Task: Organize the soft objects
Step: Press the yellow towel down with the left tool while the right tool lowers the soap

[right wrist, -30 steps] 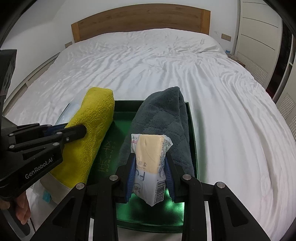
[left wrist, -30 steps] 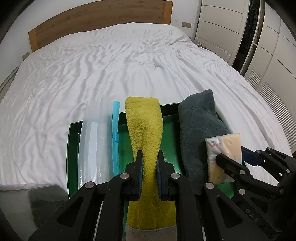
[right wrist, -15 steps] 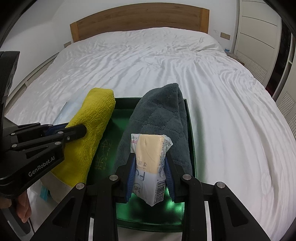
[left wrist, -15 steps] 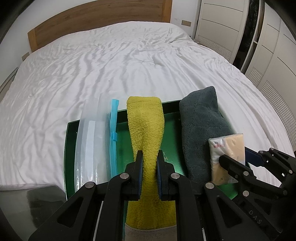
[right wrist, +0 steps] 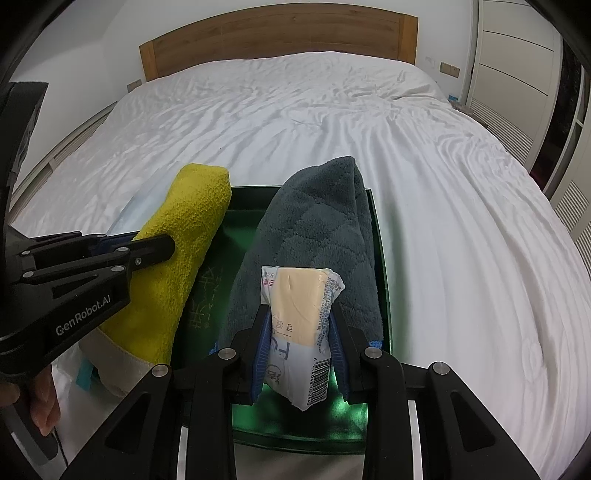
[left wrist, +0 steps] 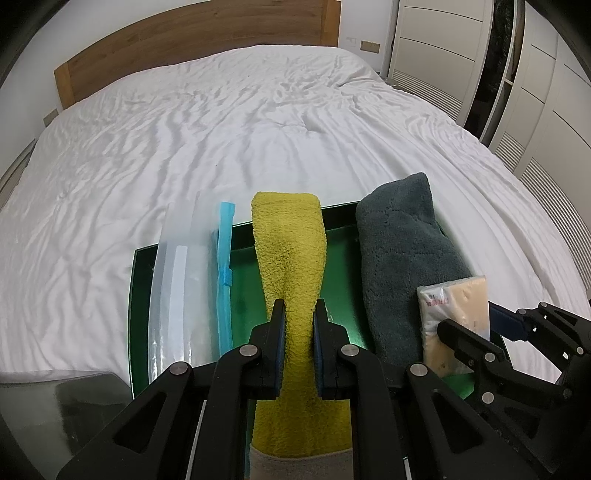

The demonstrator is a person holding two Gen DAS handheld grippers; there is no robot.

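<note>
A green tray (left wrist: 243, 258) (right wrist: 380, 258) lies on the white bed near its foot. My left gripper (left wrist: 299, 306) (right wrist: 162, 245) is shut on a folded yellow towel (left wrist: 291, 243) (right wrist: 184, 236) held lengthwise over the tray's middle. A dark grey towel (left wrist: 402, 251) (right wrist: 317, 229) lies along the tray's right side. My right gripper (right wrist: 300, 314) (left wrist: 465, 325) is shut on a wrapped beige sponge pack (right wrist: 299, 306) (left wrist: 454, 306), held above the grey towel's near end. A clear zip bag (left wrist: 177, 280) with a blue seal strip (left wrist: 224, 258) rests on the tray's left side.
The wrinkled white bed (left wrist: 221, 129) (right wrist: 295, 122) stretches to a wooden headboard (left wrist: 192, 40) (right wrist: 277, 33). White wardrobe doors (left wrist: 480, 55) line the right side. A person's hand (right wrist: 40, 402) grips the left tool's handle.
Both grippers keep their grips and stay almost still; the view over the tray barely shifts.
</note>
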